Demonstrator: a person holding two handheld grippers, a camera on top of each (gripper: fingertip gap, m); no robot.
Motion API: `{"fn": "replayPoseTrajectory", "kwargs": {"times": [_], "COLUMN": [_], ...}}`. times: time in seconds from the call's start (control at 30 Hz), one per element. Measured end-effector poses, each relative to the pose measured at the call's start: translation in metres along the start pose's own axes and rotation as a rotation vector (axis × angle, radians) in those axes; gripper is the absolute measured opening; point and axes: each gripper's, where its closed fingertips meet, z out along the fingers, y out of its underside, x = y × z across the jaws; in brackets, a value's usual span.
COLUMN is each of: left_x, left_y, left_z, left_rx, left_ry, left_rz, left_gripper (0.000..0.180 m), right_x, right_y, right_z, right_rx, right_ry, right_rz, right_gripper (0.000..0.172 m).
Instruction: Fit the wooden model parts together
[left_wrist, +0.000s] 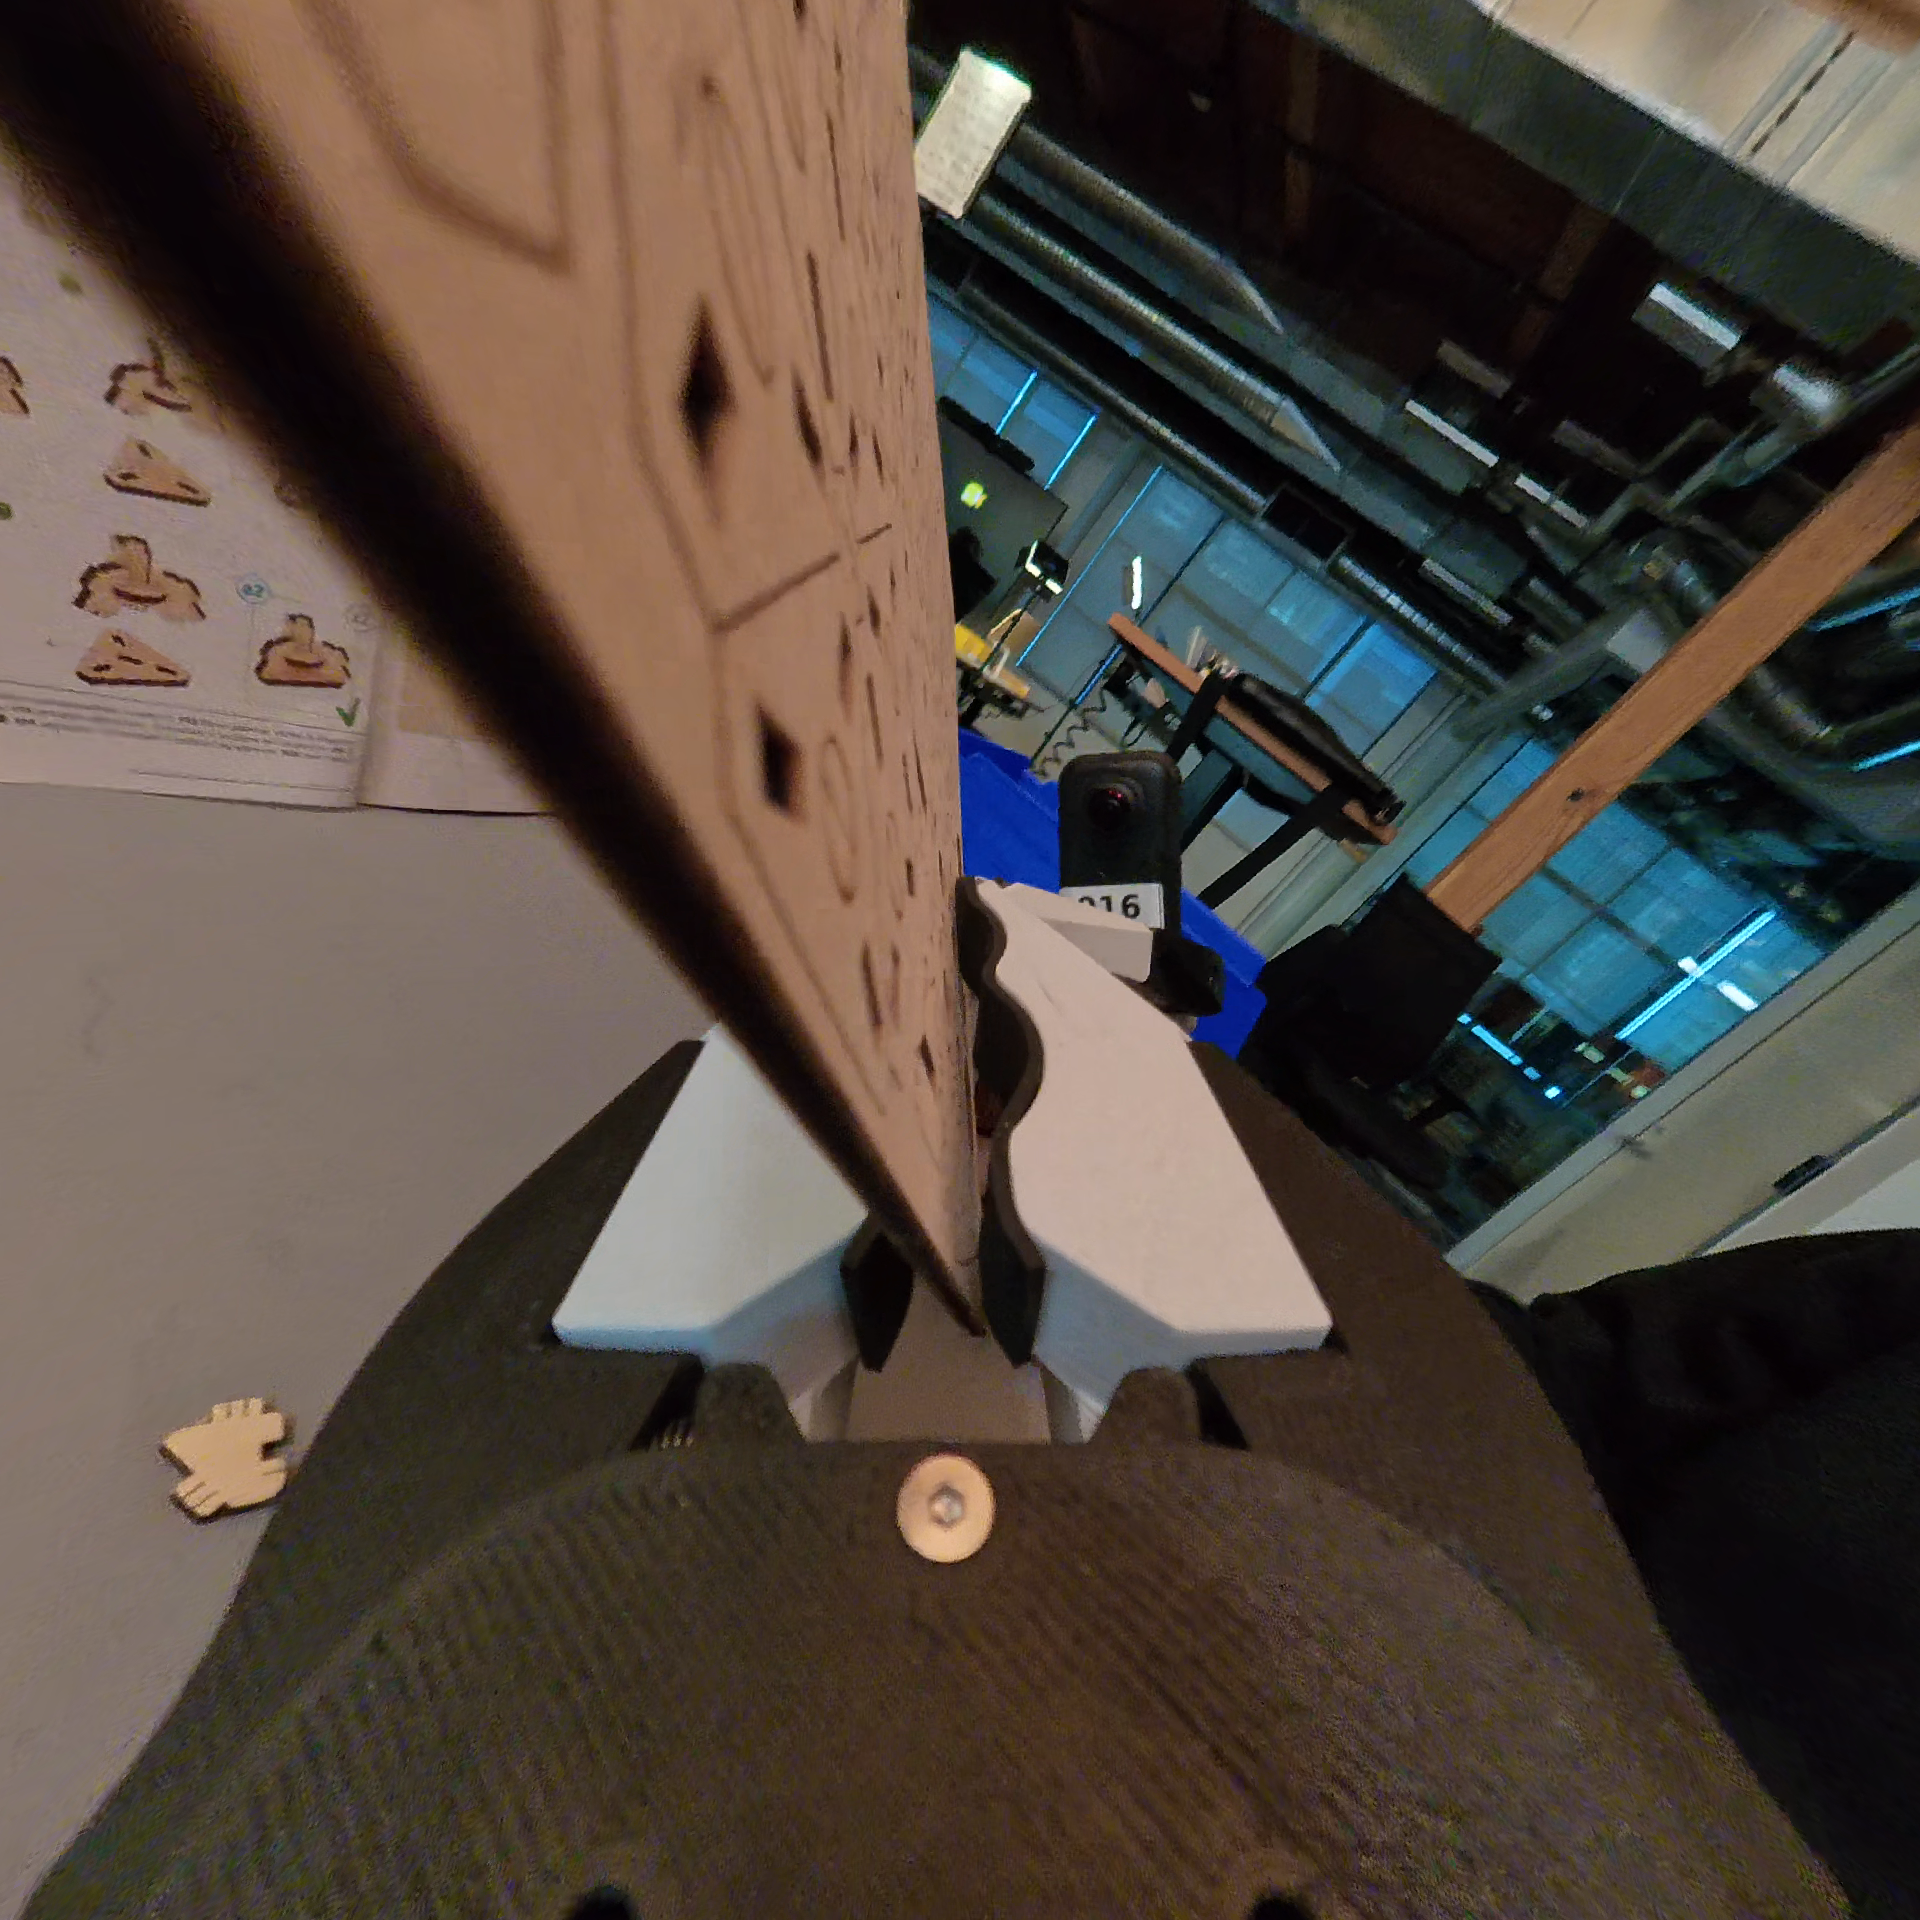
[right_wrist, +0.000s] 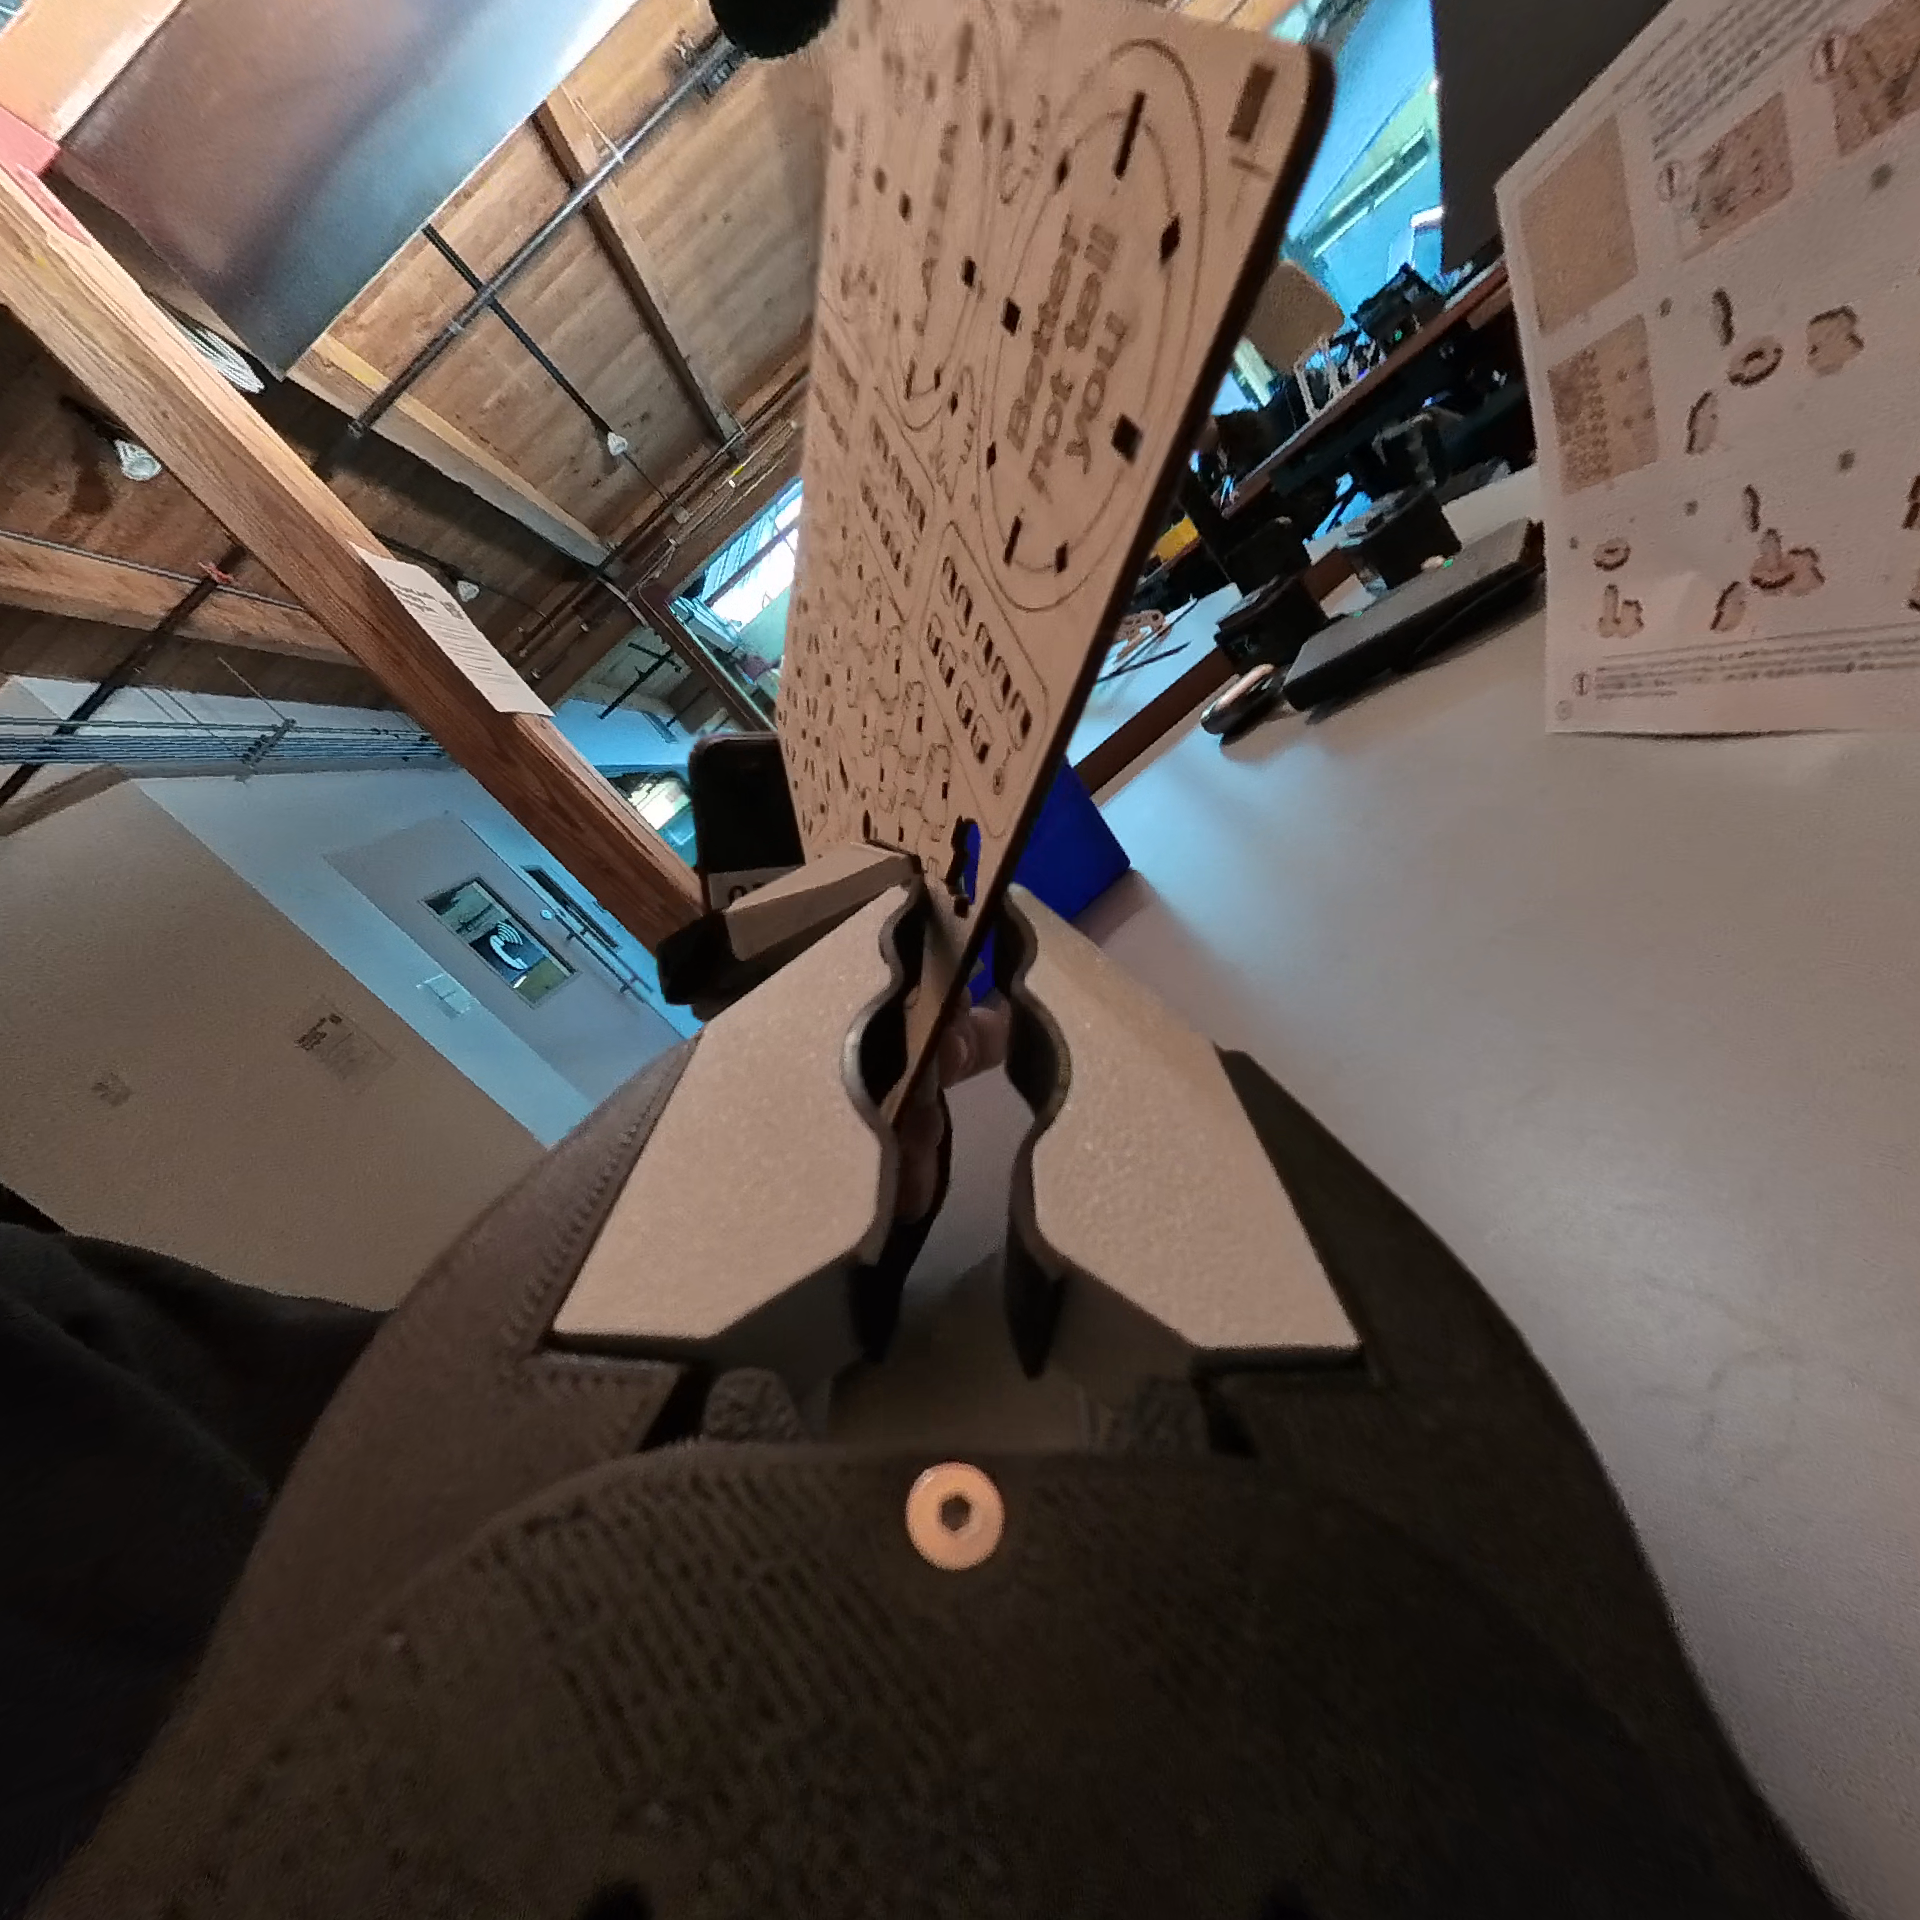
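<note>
Plywood sheet, laser-cut with small shapes and slots, stands on edge above the pale grey table, between both tools.

Left tool: clenched on the sheet's lower edge. The dark wavy pad of one finger lies flat against the engraved face; the other finger sits behind the sheet, mostly hidden.

Right tool: jaws parted, the same sheet slanting through the gap. The sheet leans on one pad, with clear space showing at the other pad, so no grip here.

A small black camera shows just past the left tool's tip, with a blue bin behind it.

One loose cut-out wooden piece lies on the table near the left tool's body. A printed instruction sheet with assembly pictures lies farther back.
</note>
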Motion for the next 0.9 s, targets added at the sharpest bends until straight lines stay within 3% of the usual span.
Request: {"fn": "replayPoseTrajectory", "kwargs": {"times": [0.1,0.27,0.43,0.77,0.9], "left_x": [0.0005,0.0034,0.0054,0.0026,0.0076], "left_y": [-0.0038,-0.0037,0.0002,0.0021,-0.0015], "left_z": [-0.0020,-0.0017,0.0008,0.0026,0.0014], "left_rx": [0.019,0.017,0.001,0.006,0.031], "left_ry": [0.011,0.037,0.017,-0.029,0.041], "left_rz": [-0.016,-0.031,0.003,0.031,-0.052], "left_gripper": [0.000,0.000,0.000,0.001,0.000], "right_x": [-0.0035,-0.0060,-0.0075,-0.0015,-0.0081], "right_y": [-0.0010,-0.0025,-0.0010,-0.0003,-0.0045], "right_z": [0.0004,-0.0019,-0.0058,-0.0066,-0.0051], "right_rx": [-0.013,0.028,0.005,-0.005,0.041], "right_ry": [-0.002,-0.056,-0.118,-0.050,-0.129], "right_rz": [-0.029,0.086,0.178,0.135,0.186], "right_gripper": [0.018,0.005,0.002,0.003,0.003]}}
